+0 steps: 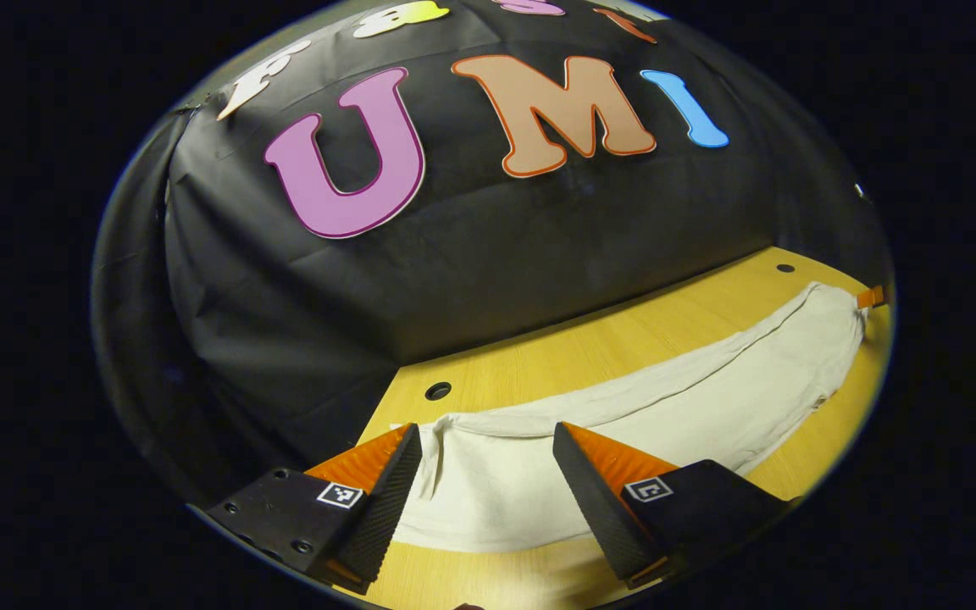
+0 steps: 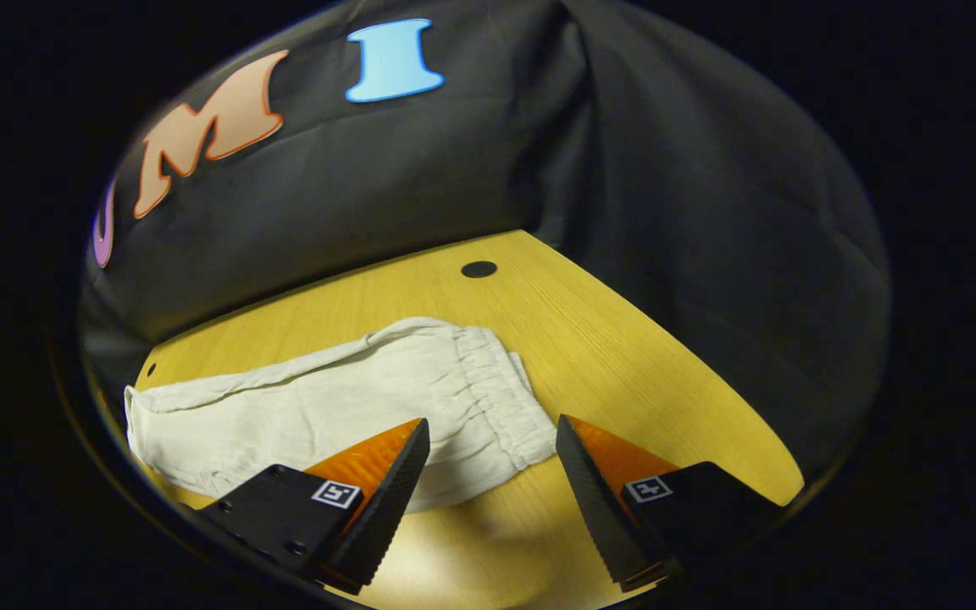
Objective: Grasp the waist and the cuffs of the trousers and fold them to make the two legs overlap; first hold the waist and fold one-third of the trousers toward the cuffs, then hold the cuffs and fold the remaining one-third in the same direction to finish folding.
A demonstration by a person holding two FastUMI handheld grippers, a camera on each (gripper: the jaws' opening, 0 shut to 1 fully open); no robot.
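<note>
Cream-white trousers [image 1: 640,407] lie flat and lengthwise on the wooden table [image 1: 623,339], the two legs lying one over the other. In the left gripper view the cuff end lies between the fingers of my left gripper [image 1: 484,483], which is open just above the cloth. In the right gripper view the gathered elastic waist [image 2: 501,398] lies ahead of my right gripper [image 2: 492,483], also open, with the waist's near corner between its fingers. The other gripper's tip [image 1: 871,296] peeks in at the far waist end.
Black cloth walls close the booth behind and at both sides of the table. Small dark holes [image 1: 438,390] [image 2: 479,269] mark the tabletop near its far edge. Bare wood [image 2: 623,356] lies to the right of the waist.
</note>
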